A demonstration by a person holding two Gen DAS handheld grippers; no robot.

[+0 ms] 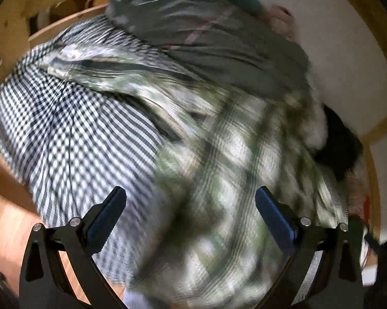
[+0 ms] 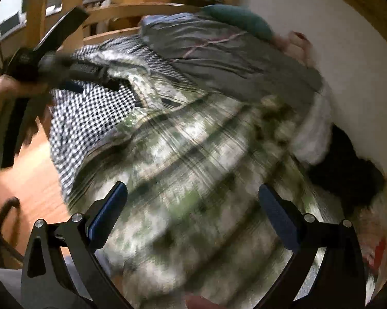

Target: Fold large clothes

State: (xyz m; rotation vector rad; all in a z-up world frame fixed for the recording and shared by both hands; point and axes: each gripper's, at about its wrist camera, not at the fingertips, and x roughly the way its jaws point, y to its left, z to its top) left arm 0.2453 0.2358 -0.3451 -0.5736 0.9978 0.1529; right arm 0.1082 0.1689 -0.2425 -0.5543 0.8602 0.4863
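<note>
Left tool (image 1: 191, 216): fingers apart, nothing between them; it hangs over the plaid shirt (image 1: 219, 180), green and white, badly blurred in both views. Right tool (image 2: 193, 212): fingers likewise apart and holding nothing, over the same plaid shirt (image 2: 193, 175).

The plaid shirt lies on top of a heap of clothes; beside it, on the left, lies a checked shirt (image 1: 72, 128), dark blue and white, partly under the plaid; beyond both lies a grey garment (image 1: 219, 38) with thin pink lines. At the right edge of the heap sit a white fluffy item (image 2: 314, 134) and a black item (image 2: 348, 170); contact with the plaid shirt cannot be told.

The right view also shows the left tool (image 2: 111, 83) at upper left over the checked shirt (image 2: 90, 118); its finger state is unreadable there.

Wooden rails (image 1: 51, 7) run behind the heap; a white surface (image 1: 335, 51) lies to its right.
</note>
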